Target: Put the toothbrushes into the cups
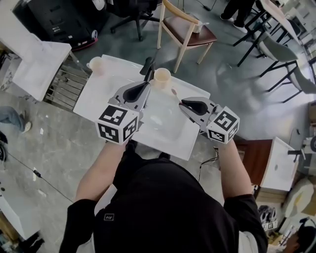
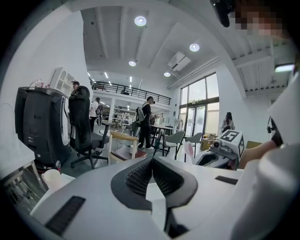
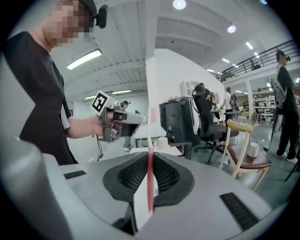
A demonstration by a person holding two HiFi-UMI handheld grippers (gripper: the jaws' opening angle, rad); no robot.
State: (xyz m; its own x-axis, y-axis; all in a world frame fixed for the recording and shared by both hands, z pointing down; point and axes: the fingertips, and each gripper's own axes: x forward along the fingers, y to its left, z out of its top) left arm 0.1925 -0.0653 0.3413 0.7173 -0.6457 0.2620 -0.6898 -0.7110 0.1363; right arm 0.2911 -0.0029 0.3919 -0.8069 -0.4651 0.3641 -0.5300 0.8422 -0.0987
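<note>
On the white table (image 1: pixel 163 134) stand two pale cups: one (image 1: pixel 162 76) at the far edge and one (image 1: pixel 96 64) at the far left corner. My right gripper (image 1: pixel 182 103) is shut on a pink and white toothbrush (image 3: pixel 150 154), which stands upright between its pads; its head (image 1: pixel 174 92) shows near the middle cup. My left gripper (image 1: pixel 148 85) hangs above the table just left of that cup, shut with nothing between its pads (image 2: pixel 140 176). The left gripper view shows the corner cup (image 2: pixel 51 178) and the right gripper (image 2: pixel 220 151).
A wooden chair (image 1: pixel 185 30) with a brown seat stands beyond the table. Behind it is a black office chair (image 1: pixel 131 12). A metal rack (image 1: pixel 64 88) adjoins the table's left side. A dark thing (image 1: pixel 147 66) beside the middle cup is unclear. People stand in the room's background.
</note>
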